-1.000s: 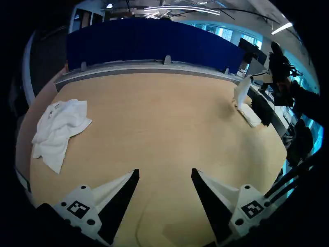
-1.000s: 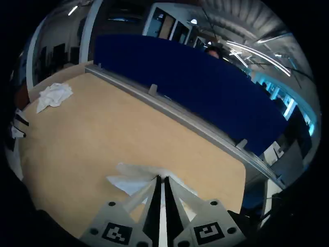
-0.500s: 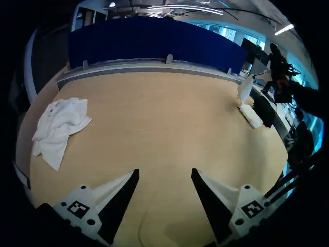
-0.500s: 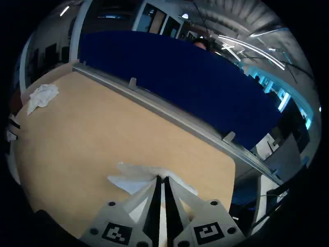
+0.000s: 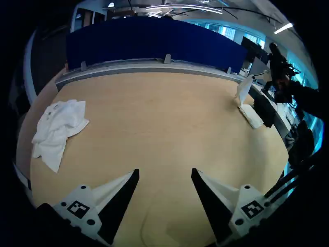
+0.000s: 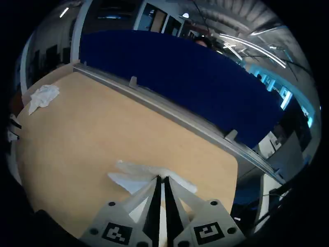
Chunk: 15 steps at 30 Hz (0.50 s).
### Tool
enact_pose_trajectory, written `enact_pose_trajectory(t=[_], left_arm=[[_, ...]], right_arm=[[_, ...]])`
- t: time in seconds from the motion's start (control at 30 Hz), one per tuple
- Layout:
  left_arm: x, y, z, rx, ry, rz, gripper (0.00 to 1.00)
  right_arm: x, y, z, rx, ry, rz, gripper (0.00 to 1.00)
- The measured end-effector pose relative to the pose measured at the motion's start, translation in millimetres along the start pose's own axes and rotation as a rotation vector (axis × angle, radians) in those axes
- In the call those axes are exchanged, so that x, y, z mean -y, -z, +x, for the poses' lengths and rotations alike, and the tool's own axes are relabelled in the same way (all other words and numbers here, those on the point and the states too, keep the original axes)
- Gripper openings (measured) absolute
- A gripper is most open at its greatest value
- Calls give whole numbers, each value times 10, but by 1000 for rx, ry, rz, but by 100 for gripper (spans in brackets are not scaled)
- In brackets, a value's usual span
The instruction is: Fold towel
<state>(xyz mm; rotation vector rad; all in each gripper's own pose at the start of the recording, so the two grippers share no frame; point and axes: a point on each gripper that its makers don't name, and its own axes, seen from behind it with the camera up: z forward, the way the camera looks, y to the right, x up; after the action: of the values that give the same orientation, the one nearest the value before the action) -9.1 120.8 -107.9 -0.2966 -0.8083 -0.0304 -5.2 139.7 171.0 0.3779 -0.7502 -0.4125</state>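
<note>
White towel (image 6: 137,177) is pinched at its upper edge by my right gripper (image 6: 163,178). The two fingers stand closed to a thin slit with the cloth pressed between them, and the rest of the fabric spreads in pale folds to either side of the tips. From the left gripper view I see that same towel (image 5: 251,115) at the far right edge of the wooden table (image 5: 164,111) — one end is lifted upright and the other lies flat on the wood.

My left gripper (image 5: 164,171) hangs over the near part of the table with its fingers spread wide and nothing between them.

A second, crumpled towel (image 5: 57,129) lies in a loose heap by the table's left edge, well apart from both grippers. In the right gripper view it shows small at the far left corner (image 6: 43,96).

A blue partition (image 5: 156,41) on a grey rail runs along the table's far side.
</note>
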Motion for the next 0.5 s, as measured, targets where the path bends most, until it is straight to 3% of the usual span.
enact_pose_trajectory(t=[0.17,0.5], left_arm=[[-13,-15,24,1,-5,-3,94],[-48,-29,34,3,-18,-15,94]], right_arm=[[37,99,-193,29,-3,14,5],[7,251,-892,133,-36,7,5]])
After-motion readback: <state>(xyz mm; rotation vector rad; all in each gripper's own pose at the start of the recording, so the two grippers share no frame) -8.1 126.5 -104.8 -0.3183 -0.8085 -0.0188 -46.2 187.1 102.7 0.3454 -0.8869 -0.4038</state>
